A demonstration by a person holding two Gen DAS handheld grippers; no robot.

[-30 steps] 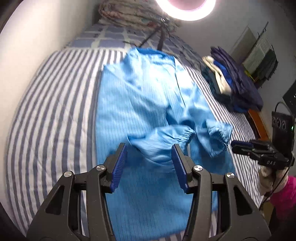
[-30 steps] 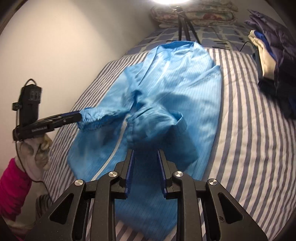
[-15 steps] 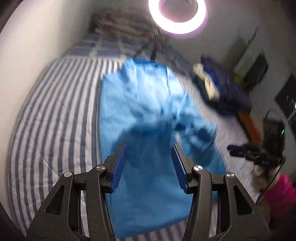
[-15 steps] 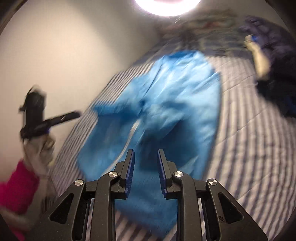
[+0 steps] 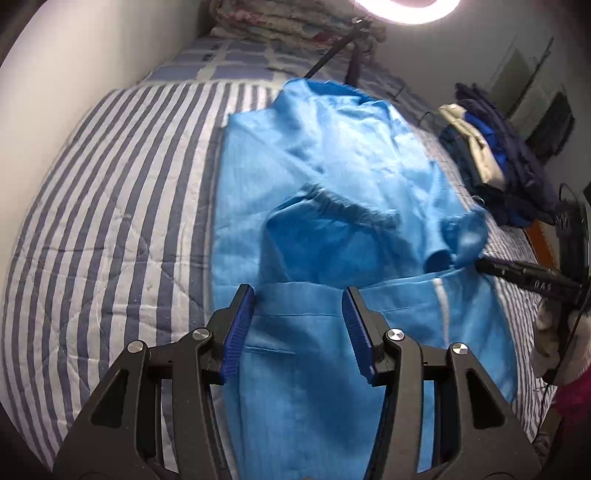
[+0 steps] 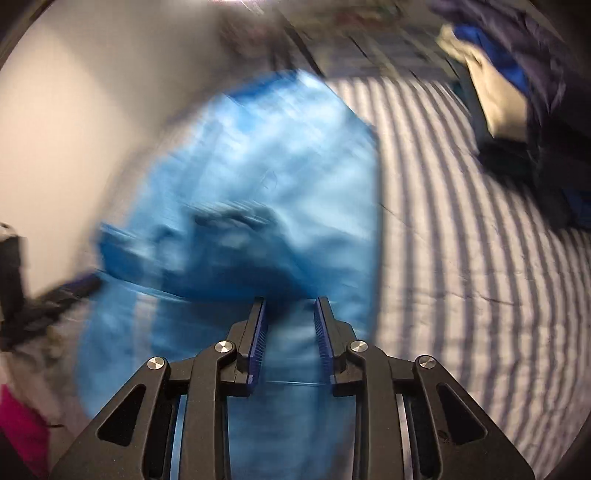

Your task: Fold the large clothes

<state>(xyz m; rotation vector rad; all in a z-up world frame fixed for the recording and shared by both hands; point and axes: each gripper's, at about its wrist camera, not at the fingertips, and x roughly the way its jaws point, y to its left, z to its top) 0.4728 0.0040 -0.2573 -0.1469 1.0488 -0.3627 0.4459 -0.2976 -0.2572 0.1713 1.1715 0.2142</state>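
A large light-blue zip-front garment (image 5: 325,177) lies on the striped bed with both sleeves folded across its front; it also shows, blurred, in the right wrist view (image 6: 258,206). My left gripper (image 5: 297,295) is open and empty, low over the garment's lower half. My right gripper (image 6: 288,302) is open a little and empty, above the same lower half. The right gripper also shows in the left wrist view (image 5: 484,264), its tip by the cuff (image 5: 465,236) at the garment's right edge.
The blue-and-white striped bedspread (image 5: 110,206) surrounds the garment. A pile of dark blue and beige clothes (image 5: 491,158) sits at the bed's right side. A tripod with a ring light (image 5: 406,7) stands at the head, by pillows. A wall runs along the left.
Both grippers moved down toward the garment's hem side, the views blurring with the motion. The sleeves lie further up on the chest area than before.
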